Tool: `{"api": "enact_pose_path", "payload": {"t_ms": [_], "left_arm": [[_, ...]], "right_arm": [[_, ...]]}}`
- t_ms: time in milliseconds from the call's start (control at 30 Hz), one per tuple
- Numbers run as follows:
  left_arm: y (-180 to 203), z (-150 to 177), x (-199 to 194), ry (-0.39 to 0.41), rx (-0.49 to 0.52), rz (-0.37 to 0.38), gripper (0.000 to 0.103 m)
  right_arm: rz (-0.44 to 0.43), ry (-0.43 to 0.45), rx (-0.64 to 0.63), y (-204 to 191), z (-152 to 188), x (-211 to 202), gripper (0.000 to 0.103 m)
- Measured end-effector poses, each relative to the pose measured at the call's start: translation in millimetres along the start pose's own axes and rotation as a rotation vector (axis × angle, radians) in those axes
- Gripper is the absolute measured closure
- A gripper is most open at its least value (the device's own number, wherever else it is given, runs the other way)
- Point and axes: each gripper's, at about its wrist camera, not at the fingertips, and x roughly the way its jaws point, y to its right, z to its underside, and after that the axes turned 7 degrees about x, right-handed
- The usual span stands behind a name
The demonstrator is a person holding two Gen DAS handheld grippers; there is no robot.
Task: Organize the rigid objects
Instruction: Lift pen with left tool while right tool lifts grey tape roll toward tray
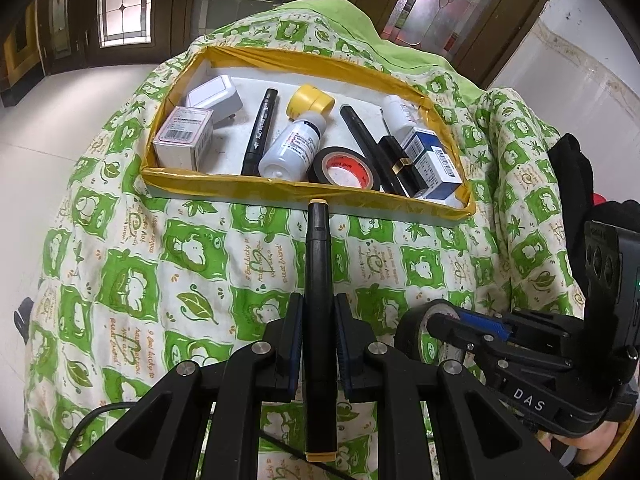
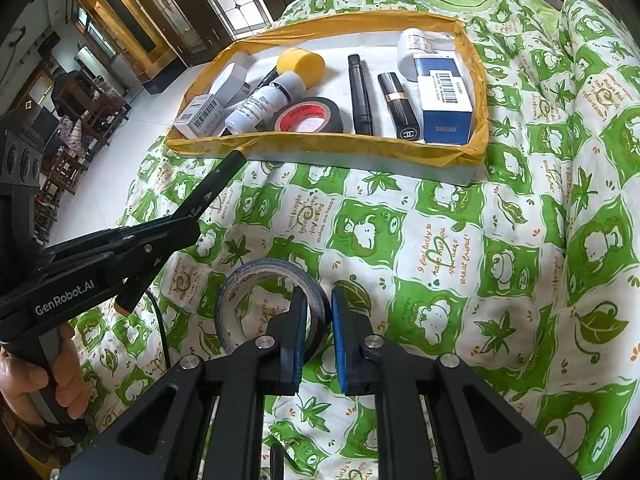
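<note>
Left fingers (image 1: pixel 316 320) clamp black marker (image 1: pixel 317 280) | right fingers (image 2: pixel 319 320) straddle tape roll's (image 2: pixel 248 280) wall, grip unclear
</note>
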Motion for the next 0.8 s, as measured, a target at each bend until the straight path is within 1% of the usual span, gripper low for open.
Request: {"api": "enact_pose_path", "payload": {"t_ms": [233, 467, 667, 800], "left_arm": [[1, 1, -12, 0.02, 0.003, 0.005, 0.089], [-1, -8, -21, 0.052, -0.002, 0.007, 0.089], [-13, -21, -24, 0.065, -0.024, -0.009, 0.089], [-23, -28, -26, 0.077, -0.039, -0.02, 0.089]], "right_arm": [[-0.008, 0.011, 0.001, 1, -1, -3, 0.091], [-0.014, 0.018, 0.009, 3, -1, -6, 0.091], [-0.016, 0.015, 0.009, 5, -1, -6, 0.091], [-0.036, 0.025, 0.025, 7, -4, -10, 0.091]]}}
